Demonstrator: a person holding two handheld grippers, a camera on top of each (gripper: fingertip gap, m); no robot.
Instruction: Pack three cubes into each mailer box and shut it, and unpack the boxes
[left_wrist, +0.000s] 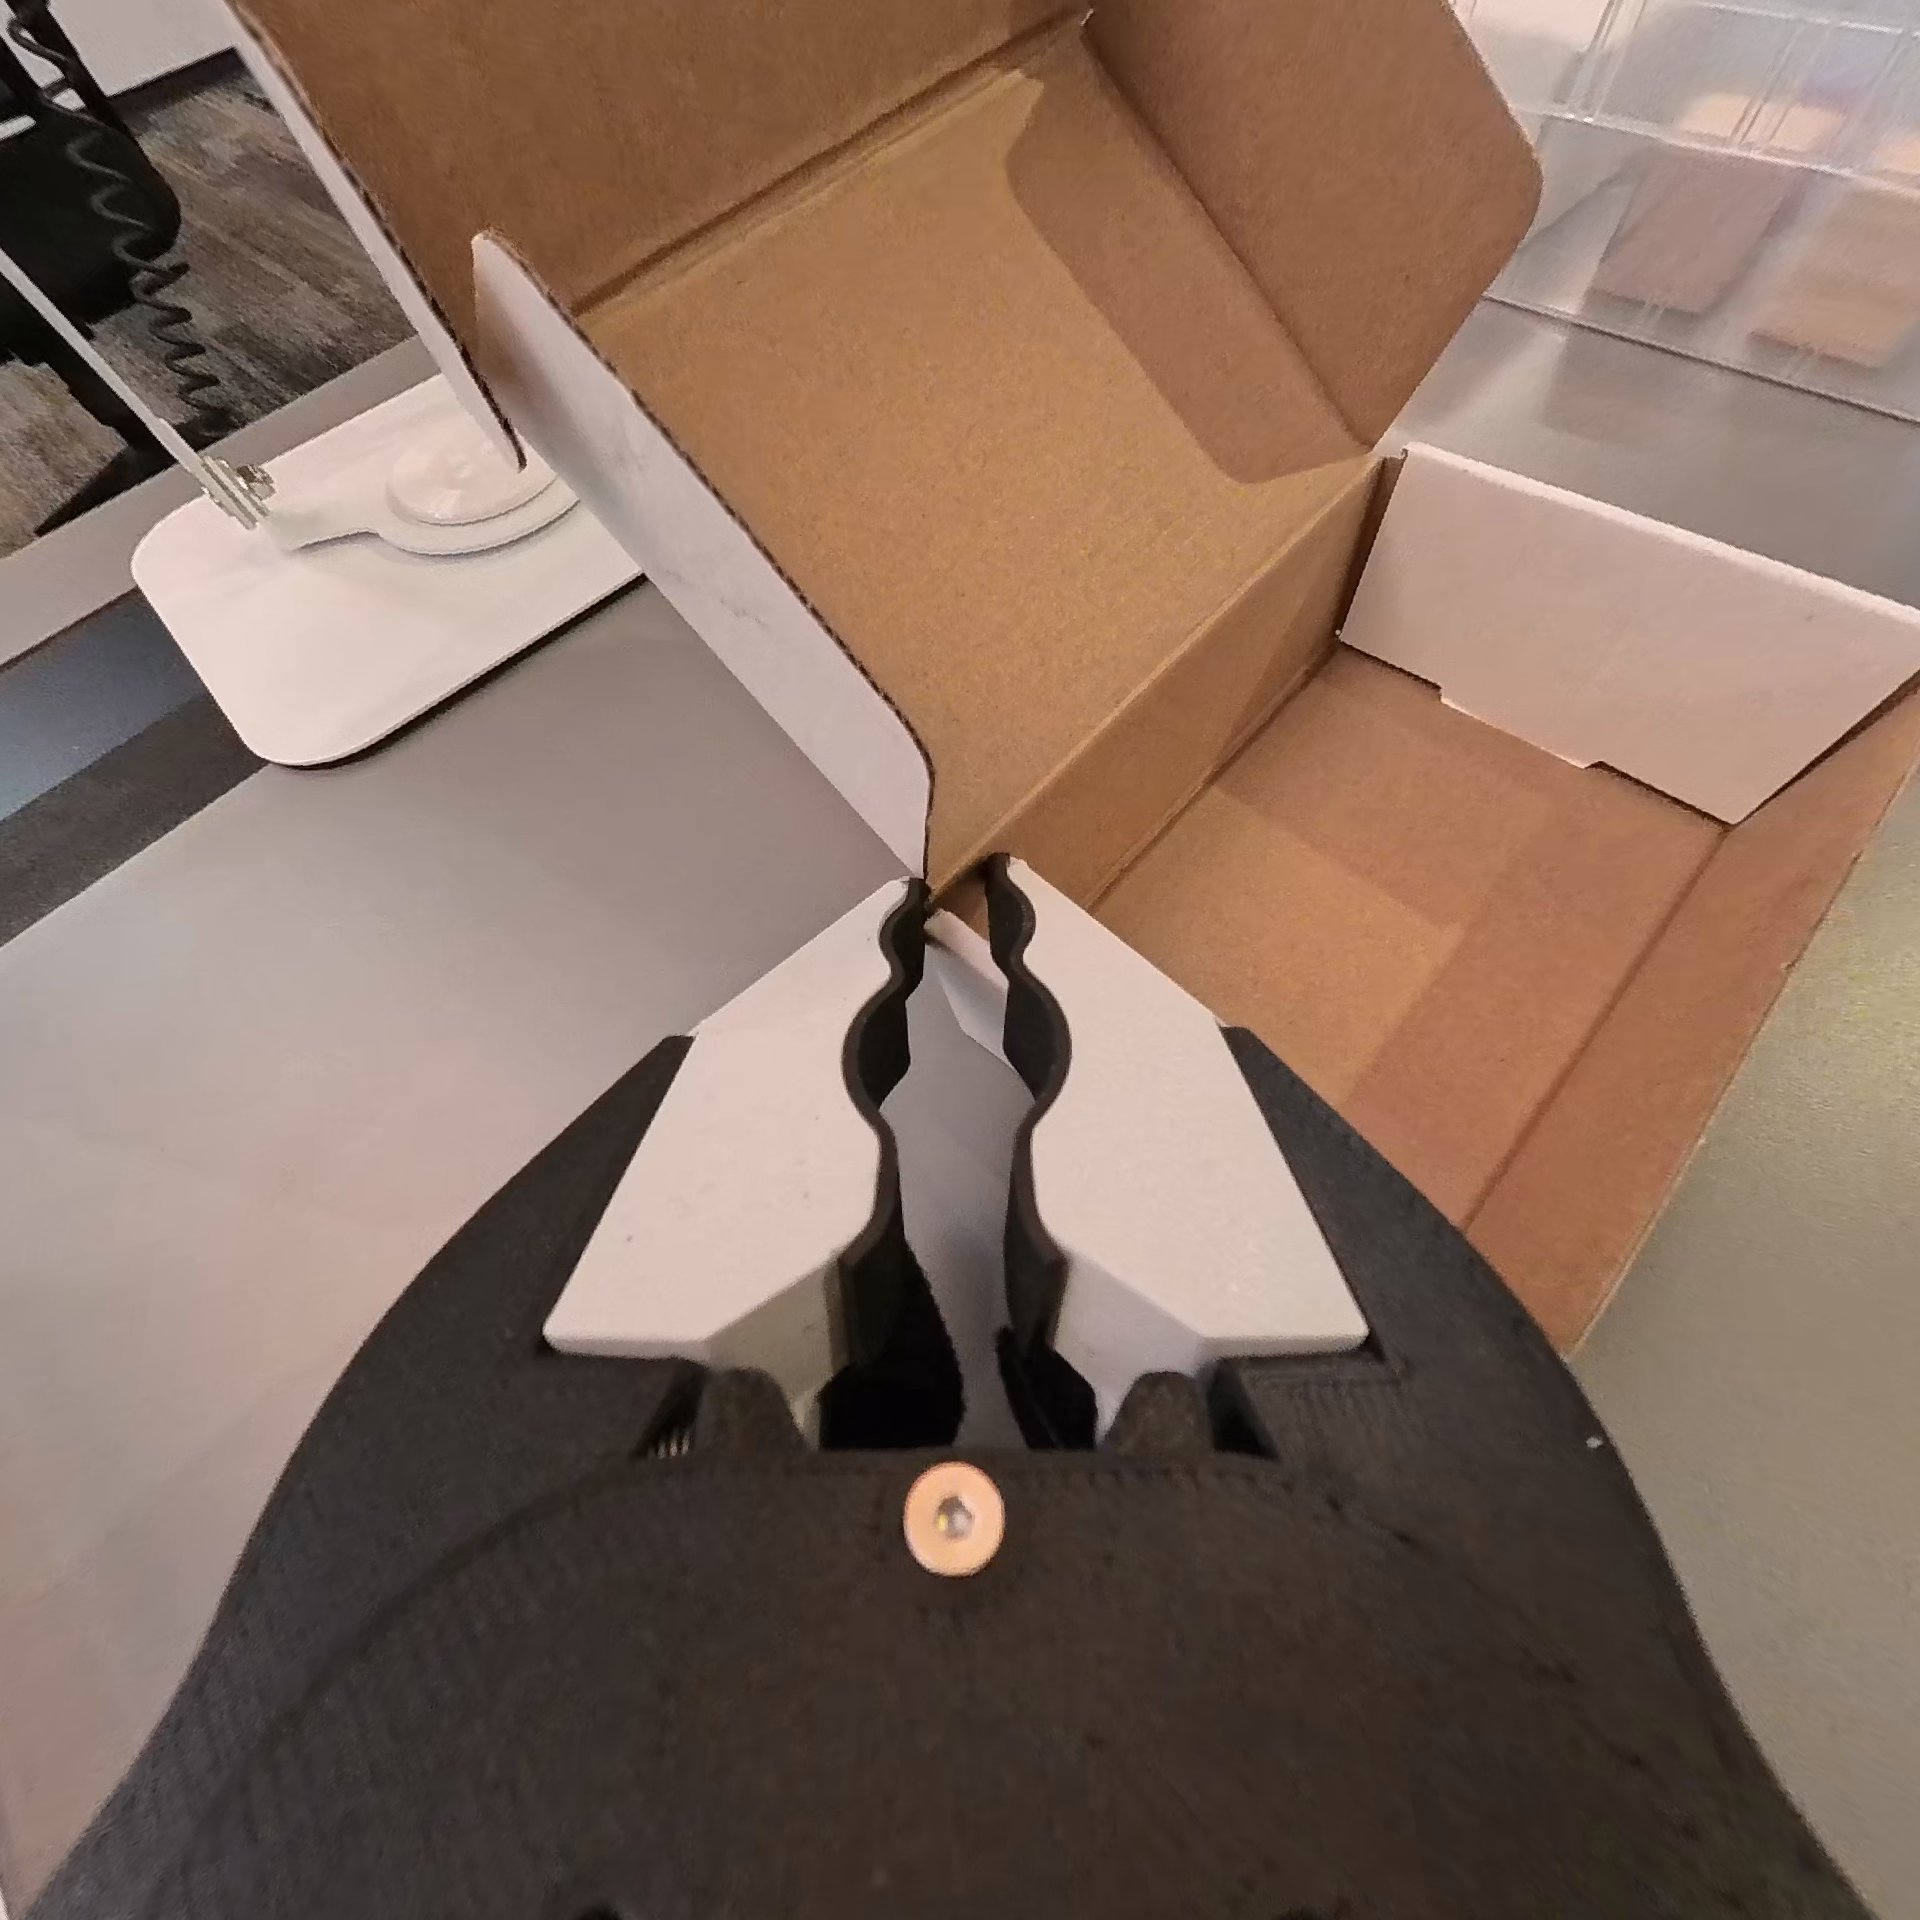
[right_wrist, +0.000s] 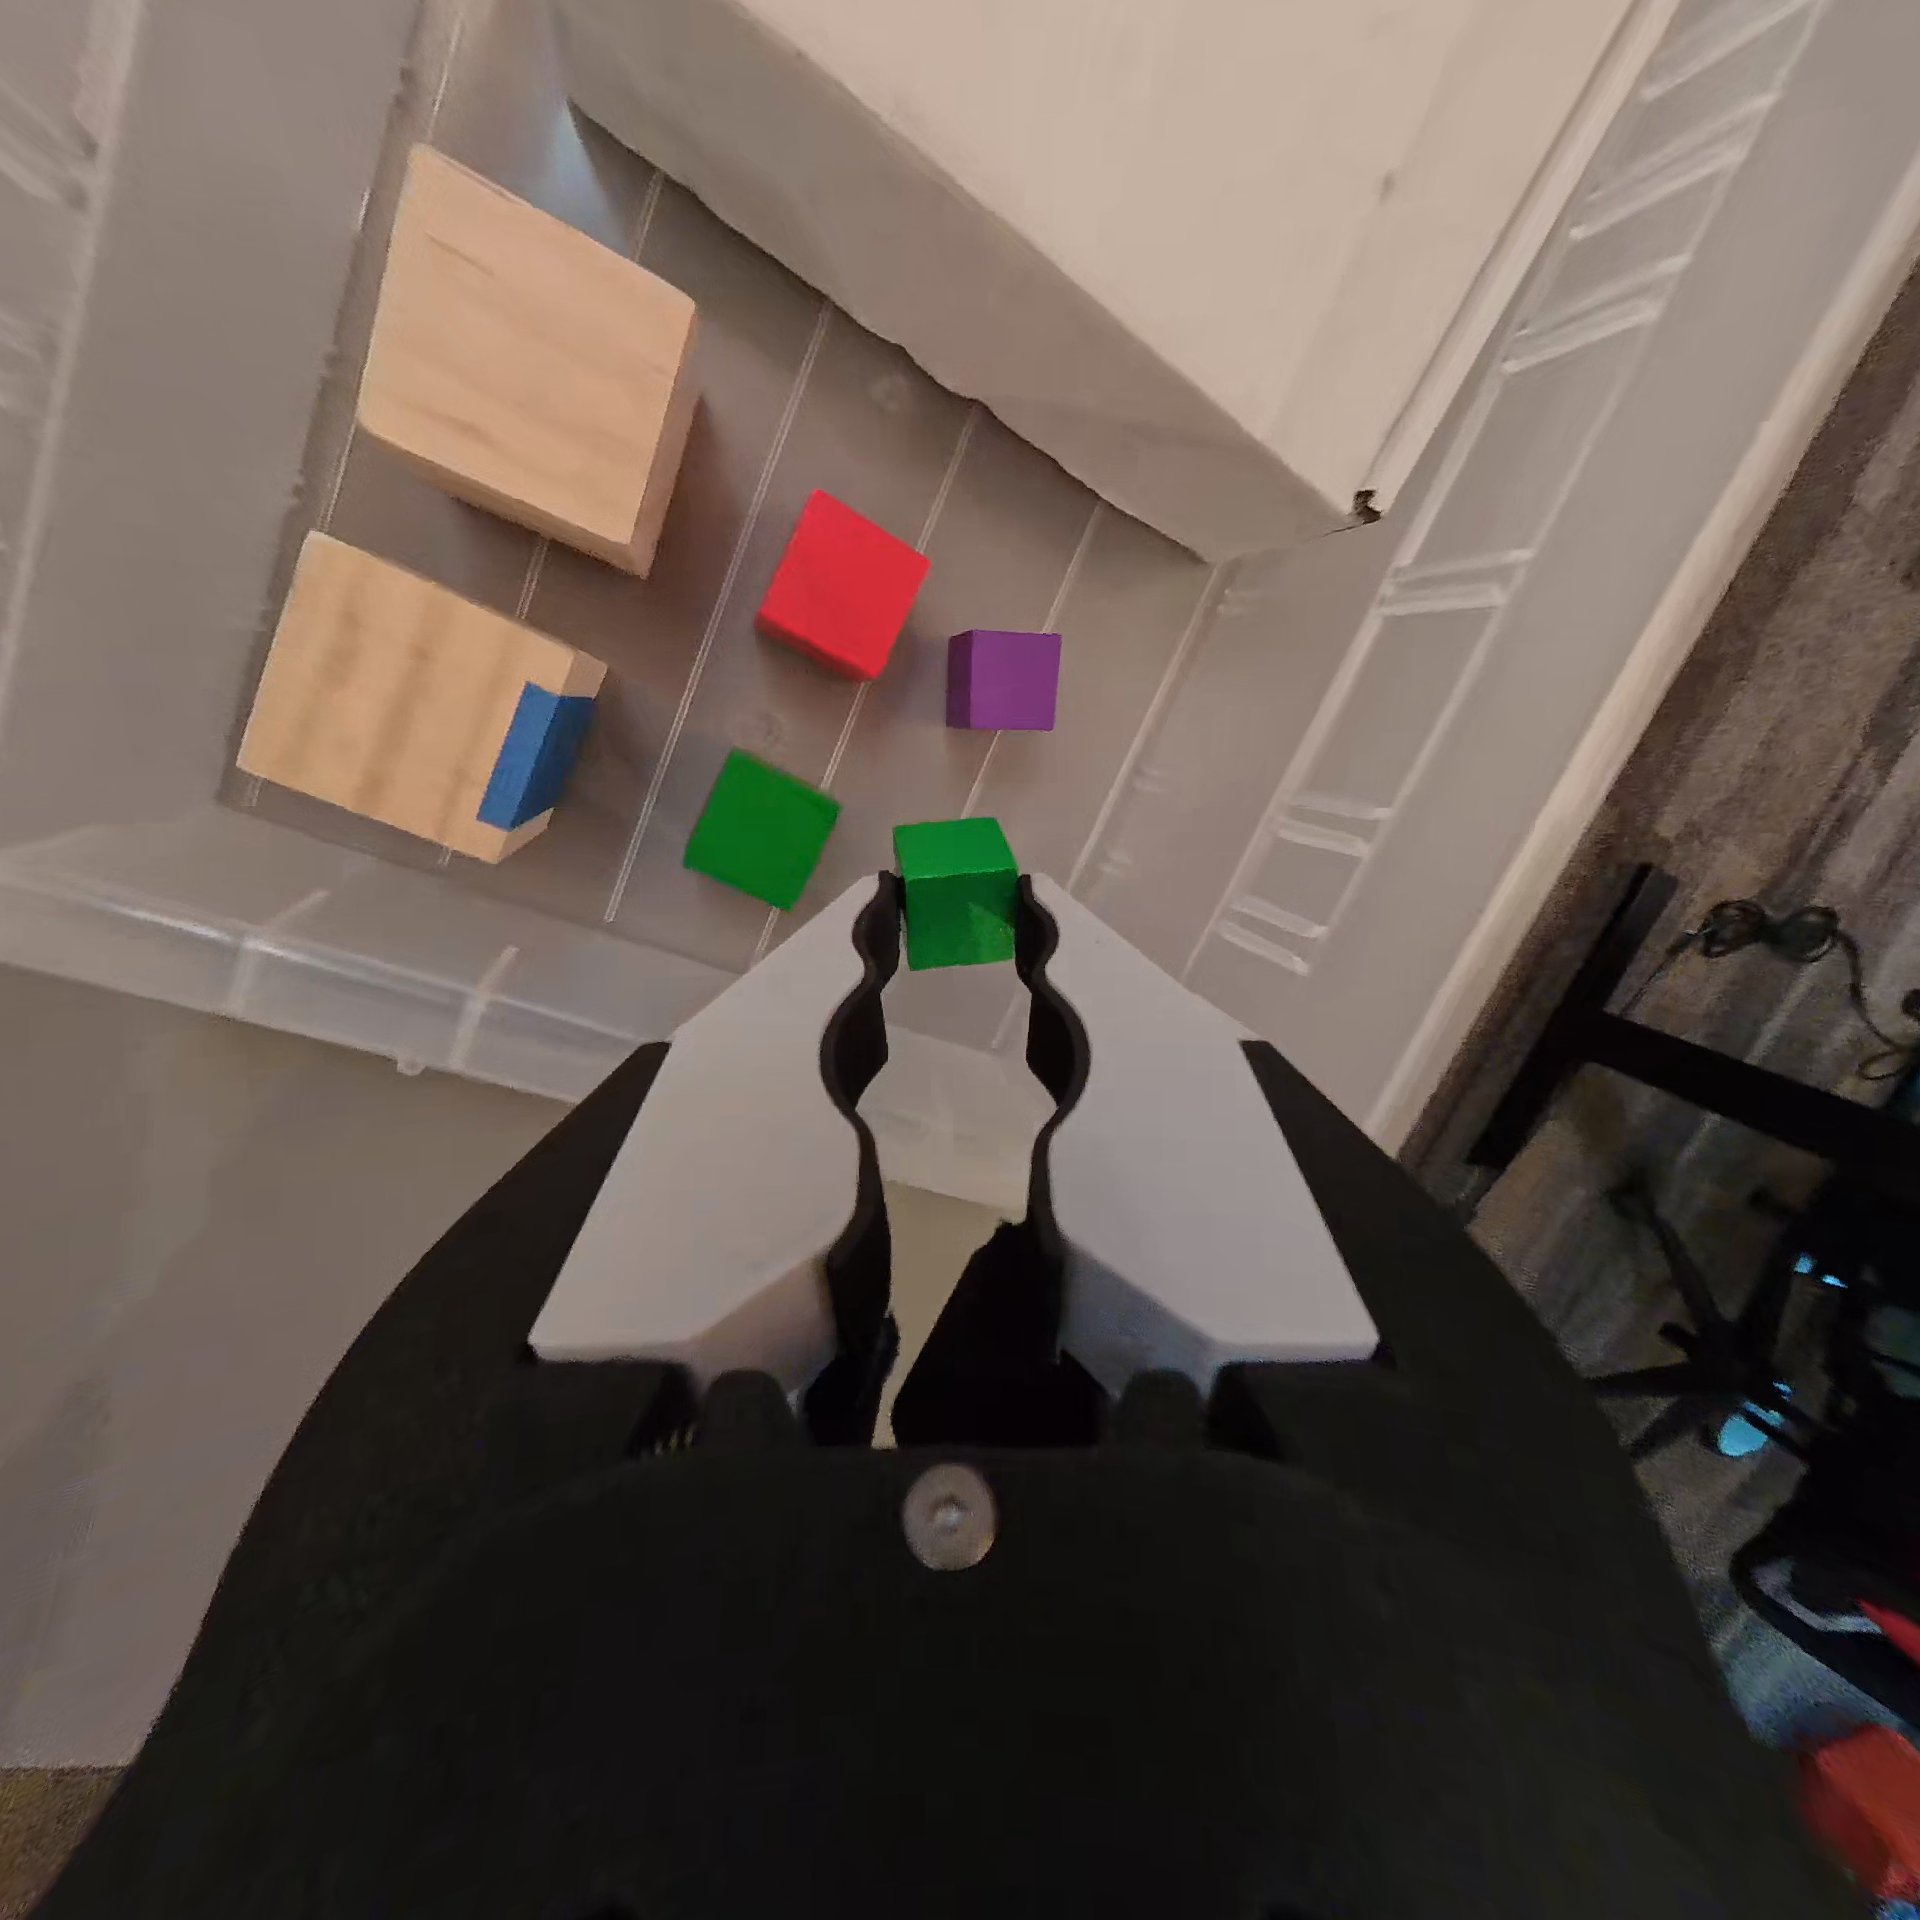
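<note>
Right claw (right_wrist: 956, 894) clamped on green cube (right_wrist: 954, 891); left claw (left_wrist: 958, 902) pinching mailer box (left_wrist: 1403, 935) corner.

A grey table (left_wrist: 343, 1039) fills the lower left of the left wrist view, with a white stand base (left_wrist: 343, 613) at the left edge. Mottled grey carpet (left_wrist: 208, 260) shows at upper left. In the right wrist view, carpet (right_wrist: 1787, 644) and black chair legs (right_wrist: 1662, 1060) occupy the right side.

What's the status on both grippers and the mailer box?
Left gripper pinching the open mailer box at its corner; box empty. Right gripper shut on a green cube over the clear bin. Nothing blocking.
</note>
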